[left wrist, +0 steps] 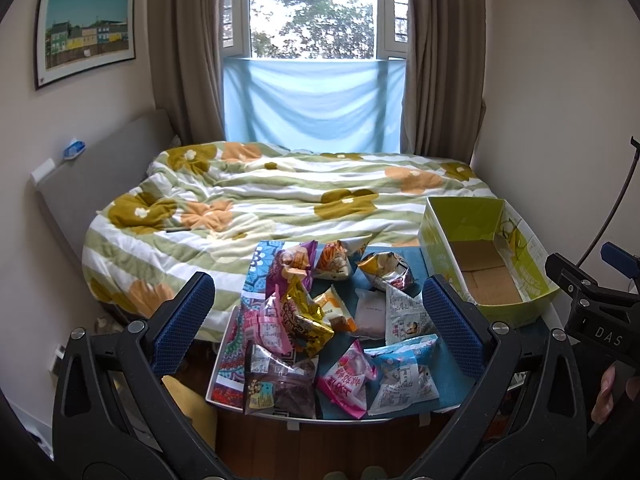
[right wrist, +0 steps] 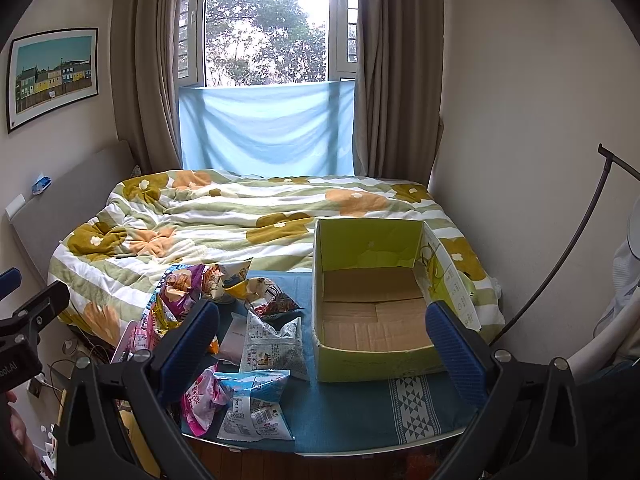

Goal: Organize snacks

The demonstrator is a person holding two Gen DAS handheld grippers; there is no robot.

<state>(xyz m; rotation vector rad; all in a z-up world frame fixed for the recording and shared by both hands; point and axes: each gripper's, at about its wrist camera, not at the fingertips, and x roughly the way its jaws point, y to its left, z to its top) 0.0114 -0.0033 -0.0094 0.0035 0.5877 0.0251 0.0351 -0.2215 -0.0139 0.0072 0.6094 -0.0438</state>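
Note:
Several snack packets lie in a heap (left wrist: pixel 320 320) on a blue cloth-covered table (left wrist: pixel 444 364); among them are a pink packet (left wrist: pixel 346 380), a light blue packet (left wrist: pixel 404 376) and a gold packet (left wrist: pixel 304 320). An empty green cardboard box (left wrist: pixel 488 256) stands open at the table's right. My left gripper (left wrist: pixel 318 320) is open and empty, held above the heap. In the right wrist view the heap (right wrist: pixel 240 340) is at left and the box (right wrist: pixel 376 300) is ahead. My right gripper (right wrist: pixel 322 340) is open and empty, in front of the box.
A bed with a flowered green-striped quilt (left wrist: pixel 280 196) lies behind the table. A curtained window (left wrist: pixel 316 40) is at the back. A grey headboard (left wrist: pixel 100 172) is on the left. A curved black stand (right wrist: pixel 560 260) leans at the right wall.

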